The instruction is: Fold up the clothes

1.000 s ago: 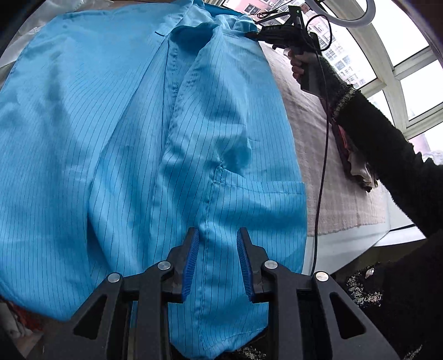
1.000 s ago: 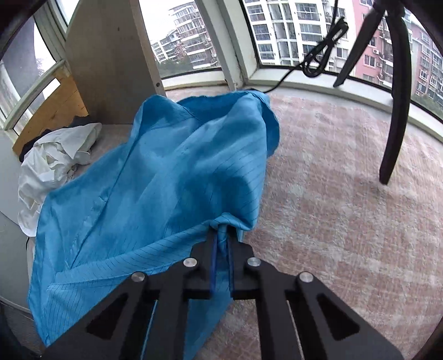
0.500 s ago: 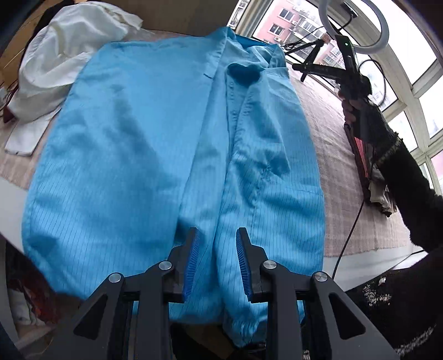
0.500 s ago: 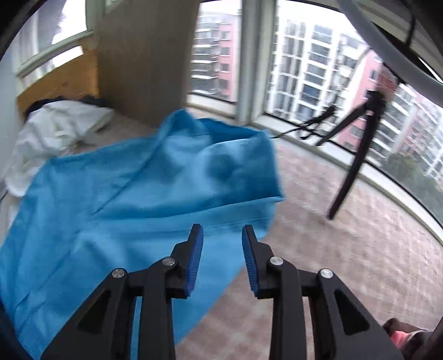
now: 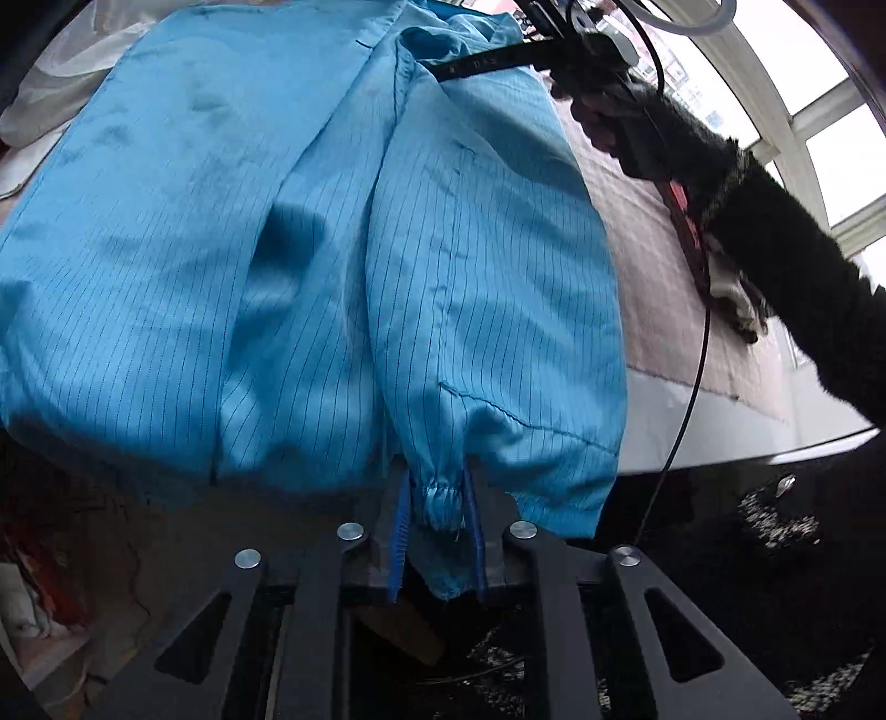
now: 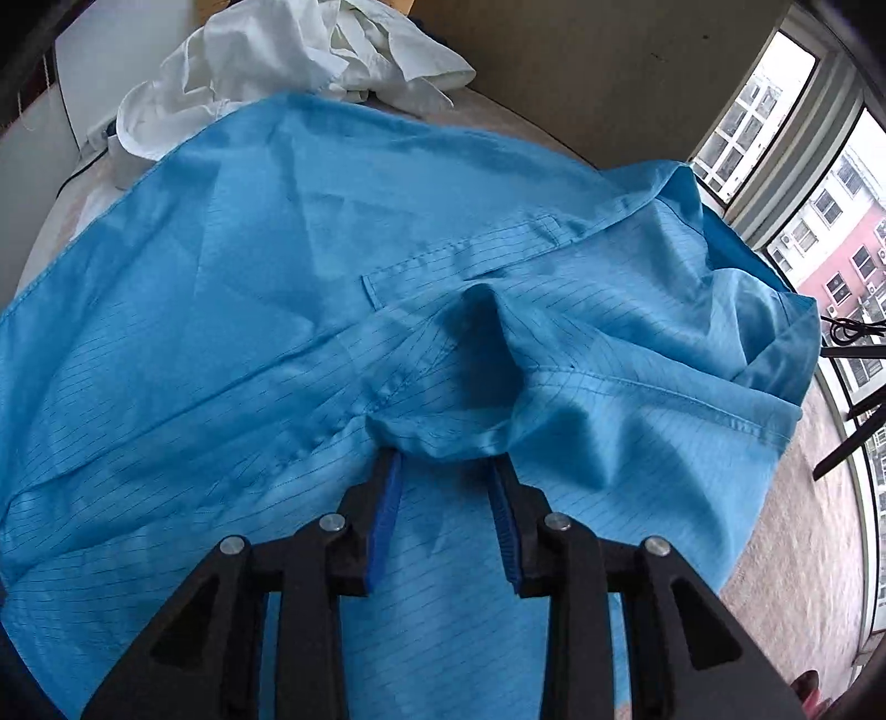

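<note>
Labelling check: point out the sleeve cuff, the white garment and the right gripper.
sleeve cuff [image 5: 443, 501], left wrist view, gathered elastic end between the blue pads.
white garment [image 6: 310, 50], right wrist view, middle of the crumpled pile.
right gripper [image 6: 446, 526], right wrist view, midway between its fingertips.

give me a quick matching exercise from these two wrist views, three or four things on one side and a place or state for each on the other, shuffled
Things:
1. blue garment
2. white clothes
3. elastic sleeve cuff
4. right gripper

Places or states:
A. between the left gripper's closing fingers
B. crumpled in a pile beyond the blue fabric
C. spread out across the pinkish mat
D. jaws opening, over a raised fold near the collar

Pairs: 1-C, 2-B, 3-A, 4-D
</note>
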{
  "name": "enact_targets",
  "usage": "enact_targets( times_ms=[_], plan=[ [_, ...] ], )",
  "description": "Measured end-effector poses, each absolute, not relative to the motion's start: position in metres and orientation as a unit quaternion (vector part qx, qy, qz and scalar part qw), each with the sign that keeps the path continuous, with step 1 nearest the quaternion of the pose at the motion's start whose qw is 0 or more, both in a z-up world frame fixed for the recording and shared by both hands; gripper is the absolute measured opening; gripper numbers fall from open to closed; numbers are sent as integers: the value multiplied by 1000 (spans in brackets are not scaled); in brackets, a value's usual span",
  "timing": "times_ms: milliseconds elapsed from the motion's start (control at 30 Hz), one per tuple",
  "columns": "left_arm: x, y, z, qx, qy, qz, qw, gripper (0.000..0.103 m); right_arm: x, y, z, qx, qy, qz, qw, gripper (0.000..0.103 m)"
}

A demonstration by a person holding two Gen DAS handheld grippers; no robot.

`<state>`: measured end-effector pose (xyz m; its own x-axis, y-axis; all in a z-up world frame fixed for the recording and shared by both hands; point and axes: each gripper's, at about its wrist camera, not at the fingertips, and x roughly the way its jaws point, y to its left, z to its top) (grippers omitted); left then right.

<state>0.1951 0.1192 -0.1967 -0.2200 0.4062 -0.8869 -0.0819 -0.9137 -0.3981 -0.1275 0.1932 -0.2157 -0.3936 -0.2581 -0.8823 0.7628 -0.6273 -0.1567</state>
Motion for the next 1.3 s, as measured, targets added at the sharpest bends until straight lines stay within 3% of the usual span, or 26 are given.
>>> enact_targets(
  times_ms=[200,333,500,533,600,667,900,1100,1300],
  plan=[
    [228,78,-183,-595,-133,781,137,18,-129,207,-198,469,245,-799,287,38],
    [239,20,-162,-556,-145,813,98,25,-105,231,-137,461,173,-826,276,38],
    [239,-51,-158,-513,-164,839,71,26,-59,223,-55,445,132,-838,286,39],
    [237,-62,-160,-506,-170,843,73,27,-53,217,-43,445,126,-839,287,41],
    [232,-76,-169,-492,-179,849,70,30,-41,199,-27,443,115,-839,295,55],
    [225,-84,-180,-492,-189,847,75,30,-29,178,-16,442,112,-838,301,57],
    [216,-99,-184,-484,-218,841,104,30,-34,53,-36,455,156,-821,307,57],
    [206,-100,-182,-491,-198,844,92,35,-100,-60,-103,475,221,-800,291,57],
    [210,-123,-177,-484,-219,844,76,35,-194,-104,-165,552,200,-775,231,57]
  ],
)
